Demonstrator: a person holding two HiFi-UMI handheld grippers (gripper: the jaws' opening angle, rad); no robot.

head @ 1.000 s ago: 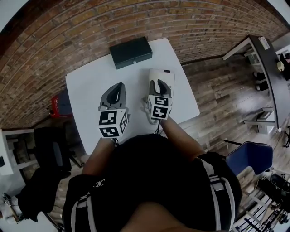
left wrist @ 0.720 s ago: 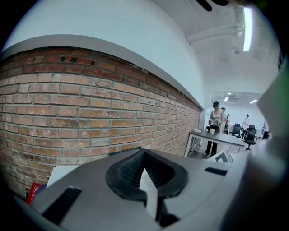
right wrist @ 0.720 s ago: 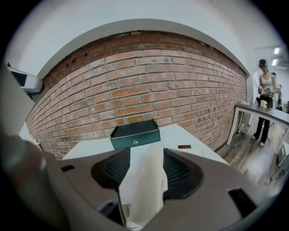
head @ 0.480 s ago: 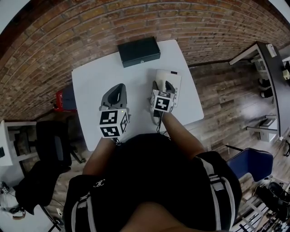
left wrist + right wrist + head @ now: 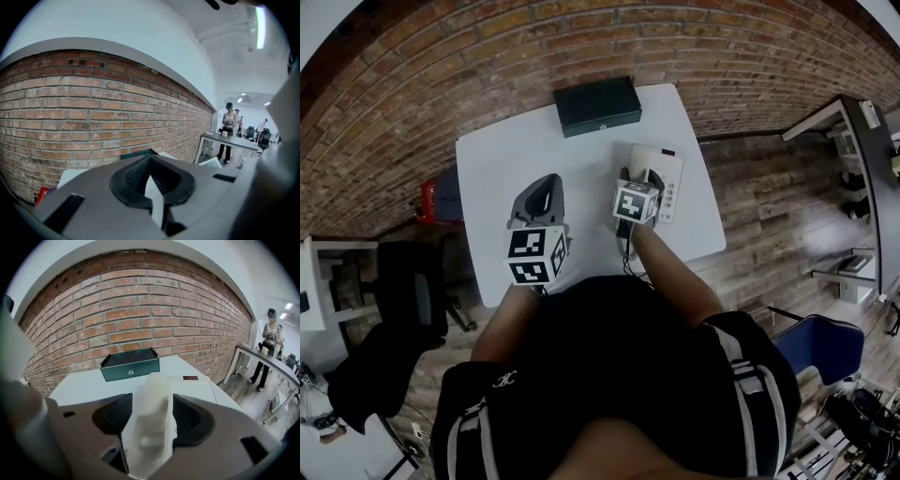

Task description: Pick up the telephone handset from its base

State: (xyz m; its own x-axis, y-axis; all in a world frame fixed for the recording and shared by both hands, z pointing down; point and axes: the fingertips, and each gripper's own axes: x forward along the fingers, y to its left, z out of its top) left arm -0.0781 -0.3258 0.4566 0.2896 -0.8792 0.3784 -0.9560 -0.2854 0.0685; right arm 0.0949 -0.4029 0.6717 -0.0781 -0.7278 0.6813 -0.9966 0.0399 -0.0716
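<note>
Right tool (image 5: 153, 399), jaws just opened wide, straddles the handset (image 5: 147, 432) on its base (image 5: 194, 392); left tool (image 5: 151, 157) is closed.

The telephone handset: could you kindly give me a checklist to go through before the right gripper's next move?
1. Handset between the jaws of the right gripper: ok; they have just been opening and stand on either side of it.
2. Grip on the handset: not ok; the pads do not press it yet.
3. Handset lying on its base: ok.
4. Left gripper clear of the phone: ok; shut, empty, off to the left.
5. Green box out of the way: ok; it sits at the far edge of the table.
</note>
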